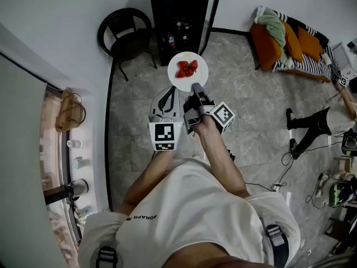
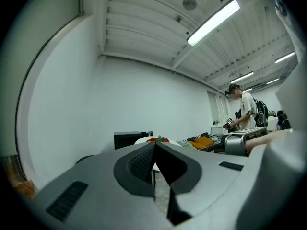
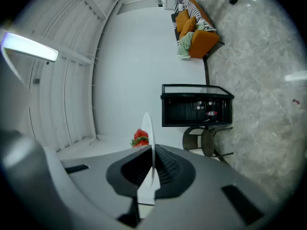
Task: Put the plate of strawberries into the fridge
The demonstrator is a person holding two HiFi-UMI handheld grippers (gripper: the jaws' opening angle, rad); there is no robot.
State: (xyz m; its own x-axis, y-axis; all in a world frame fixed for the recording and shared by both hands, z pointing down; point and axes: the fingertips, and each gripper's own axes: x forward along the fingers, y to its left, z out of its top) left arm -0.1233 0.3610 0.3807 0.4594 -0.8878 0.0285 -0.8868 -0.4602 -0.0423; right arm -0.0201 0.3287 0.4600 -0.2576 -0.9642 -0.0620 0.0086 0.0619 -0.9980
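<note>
A white plate (image 1: 188,71) carrying red strawberries (image 1: 186,68) hangs in the air in front of a small black fridge (image 1: 178,21) with bottles on its shelves. My right gripper (image 1: 196,88) is shut on the plate's near rim. In the right gripper view the plate (image 3: 149,143) shows edge-on between the jaws, with the strawberries (image 3: 140,138) on its left face and the fridge (image 3: 196,107) beyond. My left gripper (image 1: 169,94) is just left of the plate, shut and holding nothing. In its own view the left gripper (image 2: 154,145) has closed tips, with the plate (image 2: 144,139) behind them.
A dark round chair (image 1: 125,35) stands left of the fridge. A low couch with orange cushions (image 1: 284,43) lies at the back right. Cables and gear (image 1: 334,188) litter the floor at the right. A counter (image 1: 72,149) runs along the left. Another person (image 2: 247,111) stands far off.
</note>
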